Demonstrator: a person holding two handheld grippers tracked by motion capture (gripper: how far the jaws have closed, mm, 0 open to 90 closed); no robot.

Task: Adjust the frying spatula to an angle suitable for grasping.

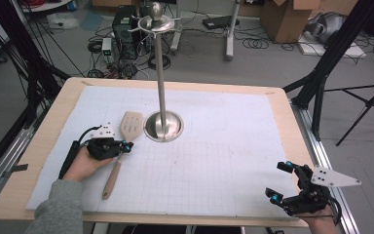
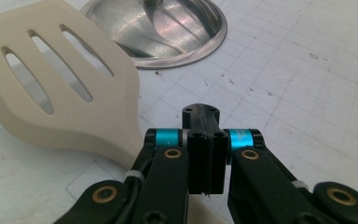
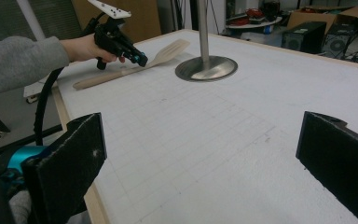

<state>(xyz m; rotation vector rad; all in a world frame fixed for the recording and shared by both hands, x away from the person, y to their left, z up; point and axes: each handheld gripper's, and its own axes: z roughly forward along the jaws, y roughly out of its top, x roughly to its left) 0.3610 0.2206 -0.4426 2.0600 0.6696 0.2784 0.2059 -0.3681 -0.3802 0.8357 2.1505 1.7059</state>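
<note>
The slotted spatula point(image 1: 121, 146), lying just beside the utensil stand's base point(image 1: 163, 126), is being pinched at its neck by the closed left gripper point(image 1: 125, 146), risking pivoting, while the right gripper point(image 1: 281, 182) is being held wide.

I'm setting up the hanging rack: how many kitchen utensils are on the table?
1. A slotted spatula lies on the white mat just left of the rack's round base, with the left tongs shut at its neck. No hidden ones apparent.
</note>
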